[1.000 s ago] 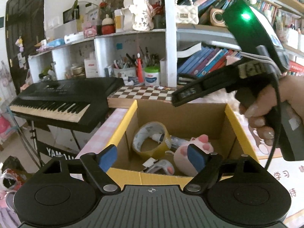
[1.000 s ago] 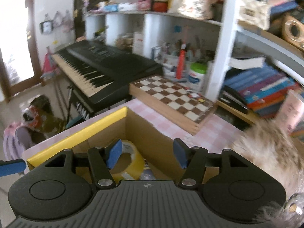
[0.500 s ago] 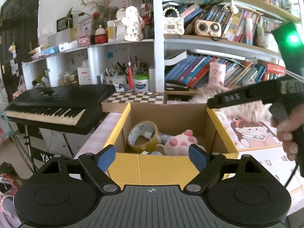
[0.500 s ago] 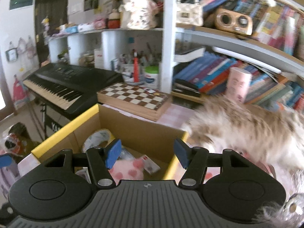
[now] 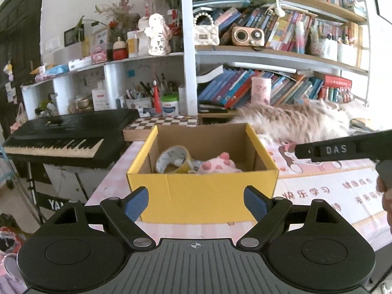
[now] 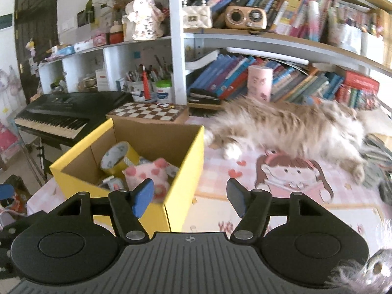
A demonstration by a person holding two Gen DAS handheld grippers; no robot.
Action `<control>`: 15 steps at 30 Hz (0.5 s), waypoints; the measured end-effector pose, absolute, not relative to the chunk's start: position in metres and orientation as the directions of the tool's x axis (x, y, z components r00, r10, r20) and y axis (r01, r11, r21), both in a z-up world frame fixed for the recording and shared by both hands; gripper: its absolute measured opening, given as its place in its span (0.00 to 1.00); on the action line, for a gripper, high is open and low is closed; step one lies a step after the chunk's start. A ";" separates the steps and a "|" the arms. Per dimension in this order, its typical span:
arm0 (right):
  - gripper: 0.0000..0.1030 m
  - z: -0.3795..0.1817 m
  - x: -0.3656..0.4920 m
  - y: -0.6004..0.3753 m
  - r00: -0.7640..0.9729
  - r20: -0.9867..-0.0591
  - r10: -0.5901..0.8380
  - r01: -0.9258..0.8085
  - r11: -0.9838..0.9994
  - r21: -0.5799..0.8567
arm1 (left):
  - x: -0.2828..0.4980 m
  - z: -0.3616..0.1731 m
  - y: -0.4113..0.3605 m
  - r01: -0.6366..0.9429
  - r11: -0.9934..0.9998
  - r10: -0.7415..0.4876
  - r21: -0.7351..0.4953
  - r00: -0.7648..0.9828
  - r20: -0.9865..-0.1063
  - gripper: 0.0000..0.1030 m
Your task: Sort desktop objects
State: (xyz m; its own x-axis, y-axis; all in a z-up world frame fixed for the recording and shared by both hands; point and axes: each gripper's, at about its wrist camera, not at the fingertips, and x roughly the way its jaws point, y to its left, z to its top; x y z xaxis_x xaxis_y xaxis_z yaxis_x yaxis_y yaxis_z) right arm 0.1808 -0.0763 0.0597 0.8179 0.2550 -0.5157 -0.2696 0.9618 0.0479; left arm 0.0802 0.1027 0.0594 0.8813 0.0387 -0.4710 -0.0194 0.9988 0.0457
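Hiding box point(image 5: 196, 196) bottom — tape point(image 5: 171, 159), plush point(image 5: 218, 165).

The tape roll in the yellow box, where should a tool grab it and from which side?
Grip the tape roll across its upper rim, one finger inside the hole and one outside, coming straight down from above. It leans tilted against the box wall with its open centre showing, and the pink plush crowds its right side, so a sideways approach looks blocked.
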 end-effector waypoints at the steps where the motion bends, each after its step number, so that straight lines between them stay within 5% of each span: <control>1: 0.62 0.058 0.175 -0.078 0.820 -0.516 0.248 -0.260 0.964 0.051 | 0.077 0.058 0.101 -0.018 0.999 0.037 0.046 0.880 -0.473 0.85; 15: 0.65 0.026 0.095 -0.097 0.819 -0.559 0.130 -0.133 0.991 0.036 | 0.042 0.037 0.088 0.044 0.999 -0.022 0.030 0.853 -0.522 0.86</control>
State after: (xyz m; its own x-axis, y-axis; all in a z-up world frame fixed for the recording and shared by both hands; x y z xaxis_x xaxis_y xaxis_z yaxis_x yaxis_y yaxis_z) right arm 0.0950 -0.0966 0.0260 0.8188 0.1301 -0.5591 -0.1326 0.9905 0.0363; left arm 0.0419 0.0884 0.0370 0.8526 -0.0221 -0.5221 0.0441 0.9986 0.0297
